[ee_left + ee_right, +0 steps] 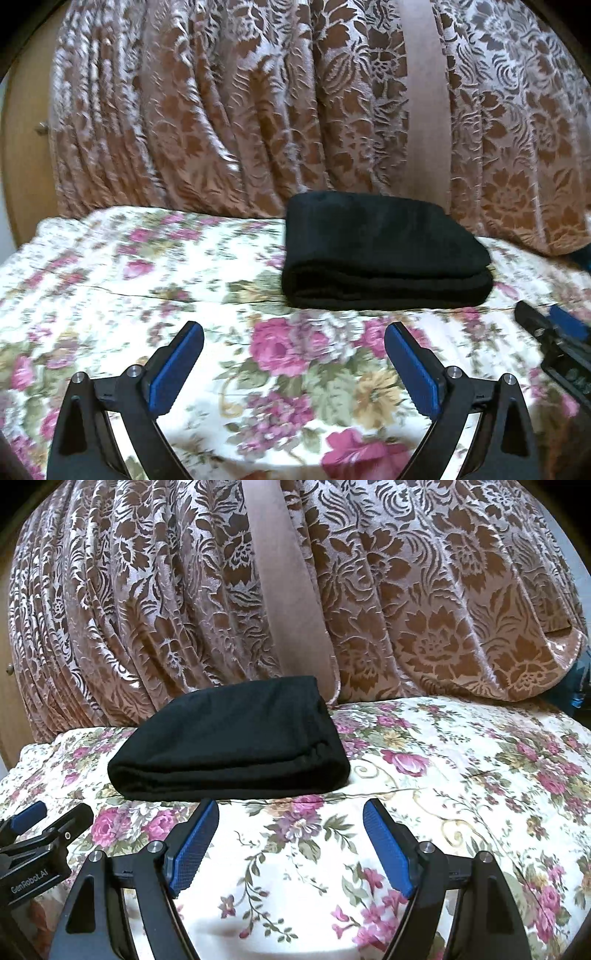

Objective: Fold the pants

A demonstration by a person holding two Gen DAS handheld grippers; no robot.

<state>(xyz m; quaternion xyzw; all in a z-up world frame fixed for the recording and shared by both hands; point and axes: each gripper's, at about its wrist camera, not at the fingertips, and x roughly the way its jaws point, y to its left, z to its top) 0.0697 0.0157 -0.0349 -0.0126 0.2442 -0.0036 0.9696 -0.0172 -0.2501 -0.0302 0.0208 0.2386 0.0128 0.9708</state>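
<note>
Progress: the black pants point(384, 254) lie as a compact folded rectangle with several stacked layers showing at the near edge. The folding looks finished; at most a squaring or smoothing touch seems left.
Pants location: on the floral bedspread point(147, 266), toward its far side, close to the curtain point(221, 110), apart from both grippers.
Left gripper point(293, 343): its 2 fingers spread wide, holding nothing, hovering over the bedspread short of the pants.
Right gripper point(290, 821): its 2 fingers also wide apart and empty, just short of the bundle's near edge.
Pants material: soft, matte, thick black knit; rounded fold on 1 side, edges slightly puffy.
Bedspread: cream fabric printed with pink roses and green leaves, lightly creased.
Curtain: heavy pink-brown drape with raised floral pattern, hanging in deep pleats.
Finger pads point(194, 849): blue, finely ribbed, set in black frames.
</note>
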